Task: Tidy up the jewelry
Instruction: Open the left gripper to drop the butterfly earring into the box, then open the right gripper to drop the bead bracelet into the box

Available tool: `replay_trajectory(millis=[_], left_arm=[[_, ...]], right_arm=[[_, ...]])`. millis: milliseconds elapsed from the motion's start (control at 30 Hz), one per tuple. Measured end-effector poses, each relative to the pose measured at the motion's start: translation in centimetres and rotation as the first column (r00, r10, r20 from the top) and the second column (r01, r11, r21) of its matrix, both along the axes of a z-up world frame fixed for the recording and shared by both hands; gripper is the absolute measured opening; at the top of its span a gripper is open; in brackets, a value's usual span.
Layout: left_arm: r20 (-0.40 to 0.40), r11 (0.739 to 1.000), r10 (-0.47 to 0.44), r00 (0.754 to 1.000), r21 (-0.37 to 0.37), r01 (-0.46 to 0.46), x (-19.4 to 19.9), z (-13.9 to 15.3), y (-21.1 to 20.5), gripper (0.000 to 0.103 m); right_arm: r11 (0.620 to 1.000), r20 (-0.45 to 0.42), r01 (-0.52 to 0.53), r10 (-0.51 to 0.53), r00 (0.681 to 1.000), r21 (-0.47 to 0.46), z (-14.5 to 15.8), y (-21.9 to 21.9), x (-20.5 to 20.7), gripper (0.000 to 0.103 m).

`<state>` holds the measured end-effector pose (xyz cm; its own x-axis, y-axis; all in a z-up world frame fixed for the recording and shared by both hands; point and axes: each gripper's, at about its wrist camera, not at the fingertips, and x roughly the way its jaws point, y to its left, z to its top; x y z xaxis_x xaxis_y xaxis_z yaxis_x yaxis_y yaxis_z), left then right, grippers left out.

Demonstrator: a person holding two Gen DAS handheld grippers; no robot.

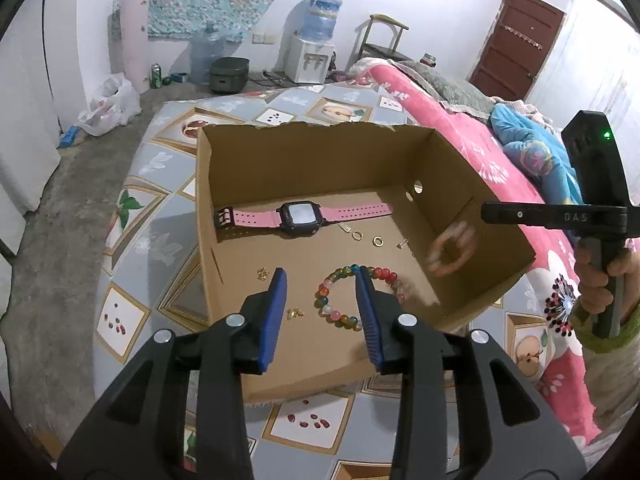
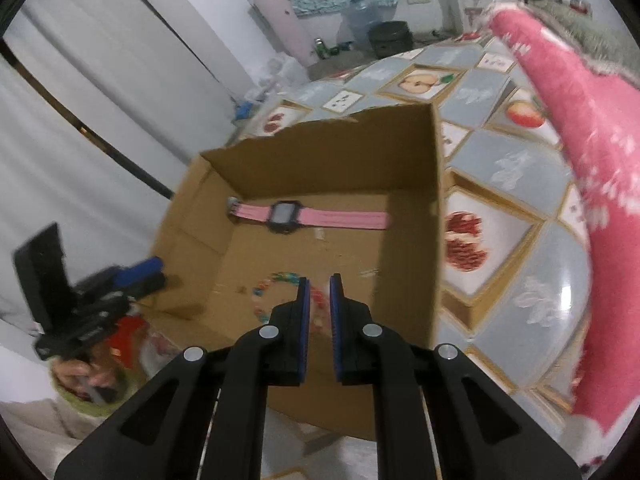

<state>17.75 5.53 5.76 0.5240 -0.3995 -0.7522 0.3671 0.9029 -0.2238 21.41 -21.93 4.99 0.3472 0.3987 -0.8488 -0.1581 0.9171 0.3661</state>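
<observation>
Left wrist view shows your left claw (image 1: 320,280) spread wide and holding nothing, poised above the near part of the cardboard box (image 1: 320,160). Its right finger crosses over the top of the beaded bracelet (image 1: 352,296), which lies on the box floor; whether it touches the beads you cannot tell. The pink watch (image 1: 298,216) lies flat along the far wall, with small gold rings (image 1: 366,238) just in front of it and tiny gold earrings (image 1: 296,312) near your left finger. A blurred pink ring-shaped piece (image 1: 452,252) shows against the right wall, apparently in motion.

Right wrist view has your right claw (image 2: 318,280) narrowed to a slim gap with nothing visibly between the pads, hanging over the box's near edge.

Risks from here: the blurred piece may bounce or roll and land on the small rings, scattering them. If you bring the left claw down as it stands, one finger could press on the bracelet and drag the beads, or sweep the earrings toward the wall. The earrings are tiny, so a wide claw may close beside them rather than on them. The box sits loose on the table (image 1: 160,168) and could slide if a finger catches its wall.
</observation>
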Motion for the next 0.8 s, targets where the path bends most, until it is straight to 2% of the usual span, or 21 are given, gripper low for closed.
replay_trajectory(millis=[167, 267, 300, 400, 467, 533, 633, 800], left_arm=[[0.016, 1.0, 0.019, 1.0, 0.003, -0.019, -0.6, 0.3, 0.5, 0.037], [0.034, 0.999, 0.041, 0.999, 0.011, -0.041, -0.9, 0.5, 0.9, 0.042], [0.04, 0.999, 0.049, 0.998, 0.013, -0.049, -1.0, 0.6, 1.0, 0.044], [0.053, 0.996, 0.086, 0.995, 0.013, -0.087, -1.4, 0.8, 1.6, 0.056], [0.056, 0.996, 0.094, 0.994, 0.003, -0.094, -1.6, 0.9, 1.8, 0.061], [0.059, 0.994, 0.109, 0.992, 0.001, -0.109, -1.8, 0.7, 2.1, 0.074], [0.022, 0.988, 0.153, 0.988, -0.003, -0.153, -1.7, -0.3, 2.8, 0.076], [-0.105, 0.972, 0.213, 0.971, -0.083, -0.222, -0.7, -2.7, 4.3, 0.076]], right_arm=[[0.999, 0.042, 0.031, -0.03, 0.999, -0.04, 1.0, -0.8, -0.7, 0.011], [0.995, 0.089, 0.067, -0.06, 0.994, -0.072, 2.0, -1.4, -1.3, 0.011], [0.993, 0.107, 0.083, -0.074, 0.992, -0.085, 2.3, -1.6, -1.5, 0.014], [0.983, 0.174, 0.159, -0.141, 0.975, -0.097, 3.2, -2.8, -2.7, 0.034], [0.977, 0.198, 0.195, -0.174, 0.964, -0.091, 3.4, -3.4, -3.4, 0.042], [0.967, 0.215, 0.239, -0.216, 0.952, -0.091, 3.2, -4.1, -4.2, 0.054], [0.955, 0.181, 0.29, -0.275, 0.944, -0.062, 1.6, -5.2, -4.7, 0.059], [0.948, 0.021, 0.313, -0.315, 0.949, 0.049, -2.5, -6.3, -4.4, 0.059]])
